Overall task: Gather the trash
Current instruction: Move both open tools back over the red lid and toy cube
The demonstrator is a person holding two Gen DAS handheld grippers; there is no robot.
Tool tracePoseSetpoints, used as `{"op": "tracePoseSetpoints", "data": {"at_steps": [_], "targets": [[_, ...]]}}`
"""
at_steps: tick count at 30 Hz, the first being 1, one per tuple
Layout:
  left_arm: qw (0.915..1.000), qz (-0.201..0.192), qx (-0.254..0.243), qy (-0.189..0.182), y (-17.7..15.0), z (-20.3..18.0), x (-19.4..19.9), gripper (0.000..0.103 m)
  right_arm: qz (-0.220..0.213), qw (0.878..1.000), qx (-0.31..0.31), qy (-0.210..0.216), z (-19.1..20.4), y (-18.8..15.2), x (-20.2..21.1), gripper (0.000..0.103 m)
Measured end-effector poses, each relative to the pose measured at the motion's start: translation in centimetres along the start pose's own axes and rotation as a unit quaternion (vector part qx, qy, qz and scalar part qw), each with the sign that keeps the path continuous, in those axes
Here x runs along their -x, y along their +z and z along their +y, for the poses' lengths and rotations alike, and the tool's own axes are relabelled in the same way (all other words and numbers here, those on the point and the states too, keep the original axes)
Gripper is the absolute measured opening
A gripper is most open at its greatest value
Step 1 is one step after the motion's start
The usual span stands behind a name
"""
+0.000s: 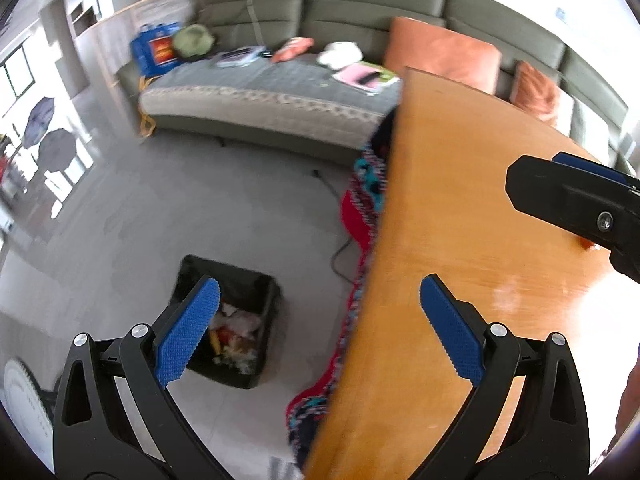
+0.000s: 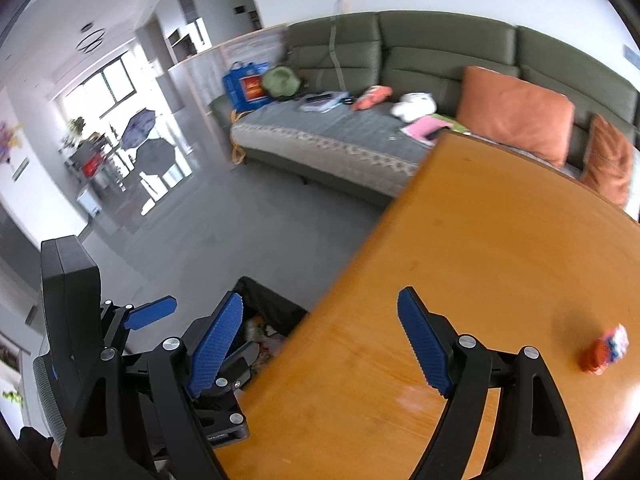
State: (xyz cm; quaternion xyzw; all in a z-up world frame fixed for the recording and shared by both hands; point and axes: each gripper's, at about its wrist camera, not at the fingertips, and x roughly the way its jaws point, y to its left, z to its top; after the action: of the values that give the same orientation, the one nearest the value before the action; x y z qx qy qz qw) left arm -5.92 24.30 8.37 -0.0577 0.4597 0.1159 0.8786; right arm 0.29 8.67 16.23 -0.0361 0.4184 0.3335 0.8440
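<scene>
A black trash bin stands on the grey floor beside the wooden table; it holds several crumpled wrappers and papers. It also shows in the right wrist view, partly hidden by the left gripper. My left gripper is open and empty, spanning the table's edge above the bin. My right gripper is open and empty over the table's left edge. A small orange-red wrapper lies on the table, right of the right gripper. The right gripper's body shows in the left wrist view.
A green sofa with orange cushions, bags and papers stands behind the table. A red patterned cloth hangs under the table's edge. A cable lies on the floor. Umbrellas stand by the window.
</scene>
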Motion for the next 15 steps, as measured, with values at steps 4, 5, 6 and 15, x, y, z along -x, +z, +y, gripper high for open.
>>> {"op": "tracePoseSetpoints", "data": {"at_steps": [4, 5, 6, 15], "targets": [[0.9996, 0.000, -0.025, -0.015, 0.0, -3.9, -0.1, 0.097, -0.007, 1.000, -0.022, -0.020, -4.1, -1.3, 1.9, 0.082], [0.9994, 0.000, -0.030, -0.018, 0.1, -4.8, -0.2, 0.097, -0.008, 0.999, -0.025, -0.024, -4.8, -1.5, 2.2, 0.082], [0.9992, 0.000, -0.035, -0.021, 0.1, -5.7, -0.2, 0.097, -0.011, 0.999, -0.029, -0.030, -5.9, -1.9, 2.7, 0.082], [0.9948, -0.001, -0.085, -0.056, 1.0, -15.1, -1.3, 0.097, -0.026, 0.994, -0.071, -0.085, -14.4, -4.4, 6.3, 0.082]]}}
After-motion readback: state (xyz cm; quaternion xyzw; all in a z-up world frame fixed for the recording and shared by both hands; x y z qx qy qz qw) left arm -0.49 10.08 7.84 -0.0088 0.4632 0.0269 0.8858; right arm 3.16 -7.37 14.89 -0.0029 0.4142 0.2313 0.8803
